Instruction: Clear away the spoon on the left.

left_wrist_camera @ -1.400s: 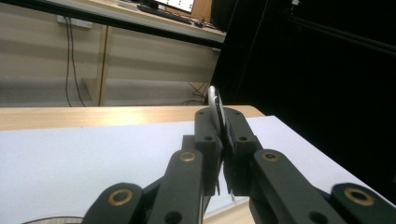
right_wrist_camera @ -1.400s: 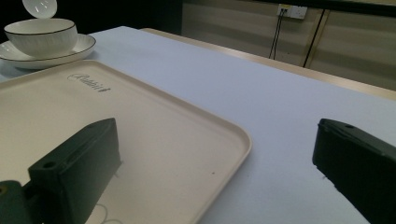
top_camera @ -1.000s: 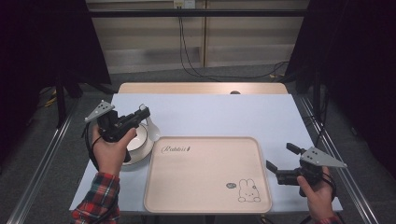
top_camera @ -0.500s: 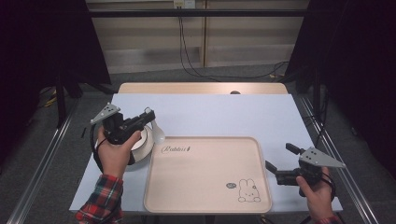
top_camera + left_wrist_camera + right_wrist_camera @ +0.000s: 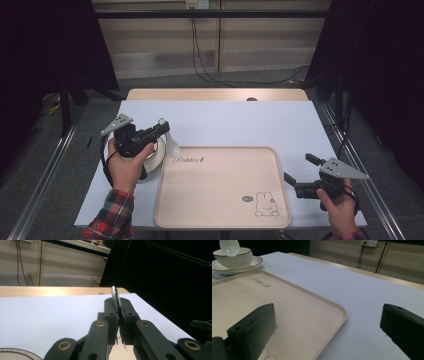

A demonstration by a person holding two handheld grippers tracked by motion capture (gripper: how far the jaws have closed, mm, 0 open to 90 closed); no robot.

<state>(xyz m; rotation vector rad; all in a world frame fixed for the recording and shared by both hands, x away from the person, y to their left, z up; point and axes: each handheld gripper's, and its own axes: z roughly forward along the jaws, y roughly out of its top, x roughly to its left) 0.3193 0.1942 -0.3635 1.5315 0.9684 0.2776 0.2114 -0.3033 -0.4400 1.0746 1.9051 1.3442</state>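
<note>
Holding a white spoon in my left gripper, jaws clamped on its handle — it hangs just off the tray's far-left corner, over the bowl and saucer. Right gripper idles w/ jaws apart near the tray's right edge. Looks like mid-carry; next I'd prob. need a low, level set-down on the tray.

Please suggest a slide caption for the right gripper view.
Open hand-held gripper over beige tray; bowl, saucer beyond.
</note>
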